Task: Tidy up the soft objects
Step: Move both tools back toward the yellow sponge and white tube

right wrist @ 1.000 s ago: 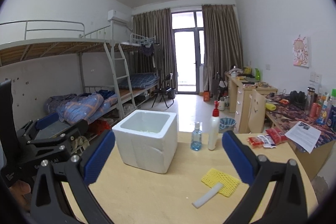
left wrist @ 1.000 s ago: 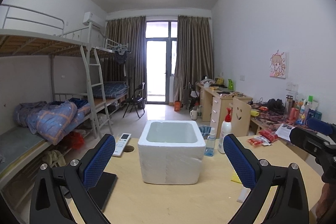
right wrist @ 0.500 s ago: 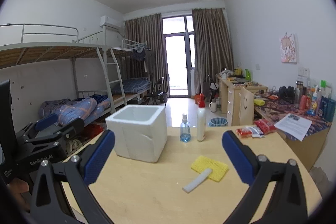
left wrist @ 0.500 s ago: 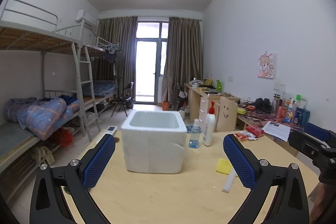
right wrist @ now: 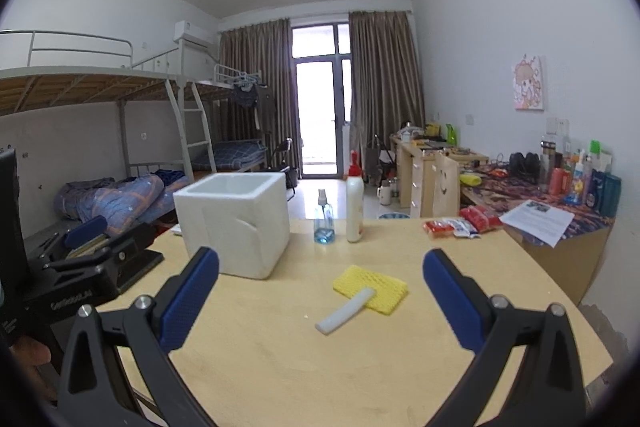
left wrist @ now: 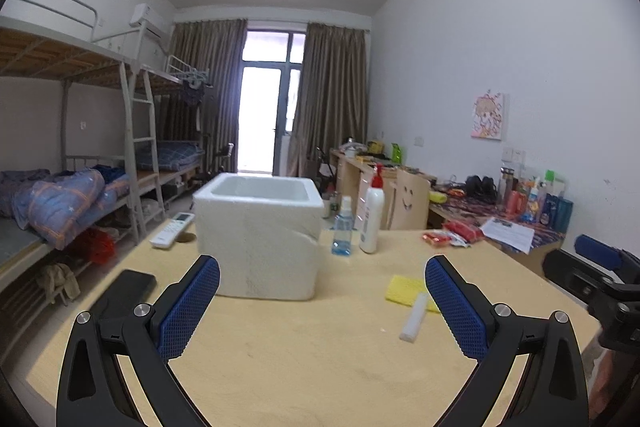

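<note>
Risk is sitting mostly with the two soft pieces on the table (right wrist: pixel 280 379): the yellow sponge (right wrist: pixel 372 289) is lying flat, right of the foam box (right wrist: pixel 234 225), and the white strip (right wrist: pixel 345 310) is resting across its near edge, touching it. A claw closing on the sponge alone would probably drag or flick the strip, which looks light enough to roll toward the near edge. A thin, flat sponge also gives little to pinch, so the pads may scrape the table and push it away rather than lift it. The box looks light too, and a knock while dropping something in could shove it into the spray bottle (right wrist: pixel 323 223) and the white bottle (right wrist: pixel 354 203) standing just behind its right side, and tip them.

Both claws are hanging above the near part of the table, holding nothing. The left claw (left wrist: pixel 322 301) has its jaws spread wide, and so has the right claw (right wrist: pixel 320 297).

Only the left view is showing the remote (left wrist: pixel 172 229) and the dark flat thing (left wrist: pixel 122 293) lying left of the box, and it is catching the right claw's body at its right edge; here one blue pad is partly hiding the sponge (left wrist: pixel 404 290). The right view is showing sponge and strip unobstructed between its pads, plus the left claw's body at the left, covering that side of the table.
</note>
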Action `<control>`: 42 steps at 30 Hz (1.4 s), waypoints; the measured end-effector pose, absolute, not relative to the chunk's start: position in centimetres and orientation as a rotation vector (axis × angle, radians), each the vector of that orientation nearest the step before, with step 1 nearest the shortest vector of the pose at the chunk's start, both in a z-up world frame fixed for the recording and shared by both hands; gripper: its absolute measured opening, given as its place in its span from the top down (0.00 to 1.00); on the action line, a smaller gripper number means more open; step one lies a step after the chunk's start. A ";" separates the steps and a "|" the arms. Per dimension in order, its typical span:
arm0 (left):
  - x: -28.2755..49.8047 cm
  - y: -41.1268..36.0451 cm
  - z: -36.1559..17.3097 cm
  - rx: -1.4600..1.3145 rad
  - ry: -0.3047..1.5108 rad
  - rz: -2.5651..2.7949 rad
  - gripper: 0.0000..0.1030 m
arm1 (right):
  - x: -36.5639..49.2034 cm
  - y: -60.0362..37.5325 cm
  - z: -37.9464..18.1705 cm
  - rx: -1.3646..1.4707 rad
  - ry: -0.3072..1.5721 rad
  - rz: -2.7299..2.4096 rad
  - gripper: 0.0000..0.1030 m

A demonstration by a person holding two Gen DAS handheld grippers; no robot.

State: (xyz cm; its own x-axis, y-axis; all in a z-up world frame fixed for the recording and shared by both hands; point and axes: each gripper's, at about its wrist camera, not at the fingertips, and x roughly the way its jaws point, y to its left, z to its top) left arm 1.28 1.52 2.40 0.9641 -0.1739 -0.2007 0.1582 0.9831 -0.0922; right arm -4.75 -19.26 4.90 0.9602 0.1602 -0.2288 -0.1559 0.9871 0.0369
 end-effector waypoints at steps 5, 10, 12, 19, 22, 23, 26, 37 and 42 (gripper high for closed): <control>2.2 0.0 1.3 -0.055 0.243 -0.196 0.00 | -4.2 -19.7 3.9 0.036 0.259 0.153 0.00; 3.0 -0.9 0.9 -0.046 0.258 -0.209 0.00 | -4.0 -20.3 3.7 0.047 0.270 0.150 0.00; 3.2 -1.4 0.7 -0.040 0.267 -0.216 0.00 | -3.9 -20.6 3.6 0.048 0.275 0.141 0.00; 4.5 -3.4 0.2 -0.021 0.297 -0.266 0.00 | -3.3 -21.7 3.2 0.055 0.298 0.114 0.00; 5.1 -4.5 0.0 -0.017 0.312 -0.296 0.00 | -3.3 -22.5 3.3 0.061 0.304 0.096 0.00; 5.3 -4.8 -0.1 -0.015 0.318 -0.304 0.00 | -3.3 -22.7 3.3 0.062 0.307 0.090 0.00; 6.1 -6.2 -0.7 0.005 0.348 -0.337 0.00 | -3.0 -23.4 3.2 0.065 0.323 0.066 0.00; 10.6 -9.7 -2.9 0.034 0.490 -0.424 0.00 | 0.0 -26.0 2.0 0.082 0.439 0.076 0.00; 12.5 -10.6 -3.6 0.045 0.547 -0.422 0.00 | 2.2 -26.2 1.2 0.062 0.501 0.101 0.00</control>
